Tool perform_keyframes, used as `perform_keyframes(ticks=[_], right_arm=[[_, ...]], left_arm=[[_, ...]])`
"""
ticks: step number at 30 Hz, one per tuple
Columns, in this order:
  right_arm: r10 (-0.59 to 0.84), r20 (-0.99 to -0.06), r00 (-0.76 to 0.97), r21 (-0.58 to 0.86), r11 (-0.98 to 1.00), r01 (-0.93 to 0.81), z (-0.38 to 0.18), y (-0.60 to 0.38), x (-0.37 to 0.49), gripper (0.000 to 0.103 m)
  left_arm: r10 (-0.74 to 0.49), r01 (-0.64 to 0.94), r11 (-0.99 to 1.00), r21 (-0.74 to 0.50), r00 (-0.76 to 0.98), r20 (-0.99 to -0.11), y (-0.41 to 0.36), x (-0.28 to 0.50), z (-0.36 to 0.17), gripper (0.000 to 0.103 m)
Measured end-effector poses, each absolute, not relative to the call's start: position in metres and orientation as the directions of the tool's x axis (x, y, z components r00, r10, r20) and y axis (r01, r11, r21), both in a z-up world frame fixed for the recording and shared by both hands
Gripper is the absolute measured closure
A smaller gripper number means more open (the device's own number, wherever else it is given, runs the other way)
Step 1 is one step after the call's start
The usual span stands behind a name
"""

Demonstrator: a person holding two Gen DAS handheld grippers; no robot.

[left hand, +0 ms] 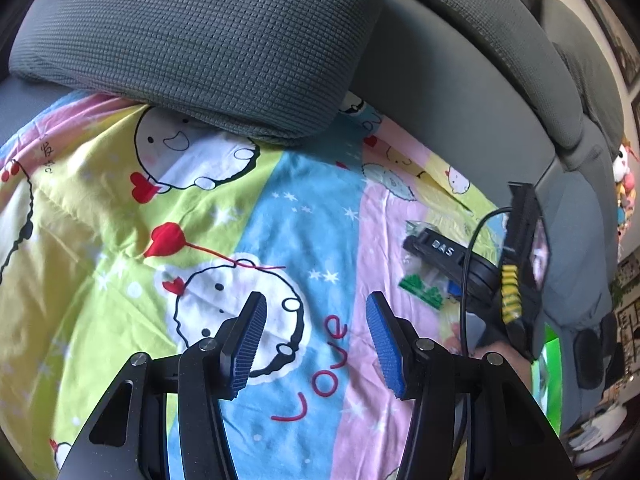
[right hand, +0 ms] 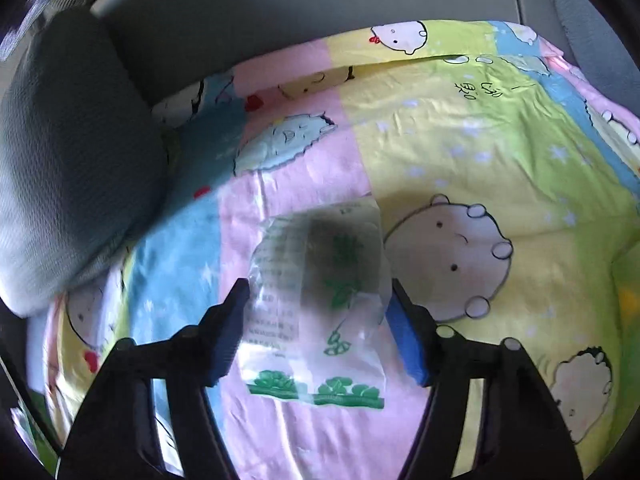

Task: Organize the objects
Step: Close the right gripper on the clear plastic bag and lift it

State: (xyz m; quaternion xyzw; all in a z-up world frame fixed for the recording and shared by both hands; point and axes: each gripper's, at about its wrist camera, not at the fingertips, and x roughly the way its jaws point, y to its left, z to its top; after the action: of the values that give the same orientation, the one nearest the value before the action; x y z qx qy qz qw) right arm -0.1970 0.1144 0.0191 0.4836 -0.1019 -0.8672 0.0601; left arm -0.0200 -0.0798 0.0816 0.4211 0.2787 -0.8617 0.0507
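The right hand-held gripper point(right hand: 316, 316) straddled a clear plastic packet point(right hand: 316, 308) (green leaf print) on the cartoon blanket point(right hand: 460, 140), whether clamped is unclear. The left hand-held gripper point(left hand: 316, 344) hung released, empty.

Grey sofa point(left hand: 452, 92) draped with a pastel cartoon-print sheet point(left hand: 280, 216). A grey textured cushion point(left hand: 208, 36) rests on the sheet's far edge, against the sofa's backrest.
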Motion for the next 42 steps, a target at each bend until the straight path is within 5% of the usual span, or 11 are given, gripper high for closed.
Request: perform_keyframes(ticks=[2, 14, 32, 42], right_arm=[[-0.181, -0.827, -0.532, 0.204, -0.979, 0.016, 0.023, 0.117, -0.192, 0.05], [-0.279, -0.873, -0.4, 0.281, -0.958, 0.054, 0.042, 0.151, -0.105, 0.049], [-0.205, -0.858, -0.471, 0.201, -0.978, 0.06, 0.055, 0.182, -0.048, 0.027], [-0.343, -0.756, -0.558, 0.396, -0.918, 0.028, 0.074, 0.224, -0.04, 0.027]], left_arm=[[0.14, 0.322, -0.845, -0.428, -0.638, -0.757, -0.077, -0.02, 0.081, 0.05], [0.152, 0.291, -0.868, -0.402, -0.615, -0.774, -0.065, -0.02, 0.077, 0.05], [0.253, 0.193, -0.891, -0.41, -0.538, -0.804, -0.021, -0.026, 0.065, 0.05], [0.395, 0.051, -0.877, -0.478, -0.488, -0.778, 0.022, -0.028, 0.067, 0.05]])
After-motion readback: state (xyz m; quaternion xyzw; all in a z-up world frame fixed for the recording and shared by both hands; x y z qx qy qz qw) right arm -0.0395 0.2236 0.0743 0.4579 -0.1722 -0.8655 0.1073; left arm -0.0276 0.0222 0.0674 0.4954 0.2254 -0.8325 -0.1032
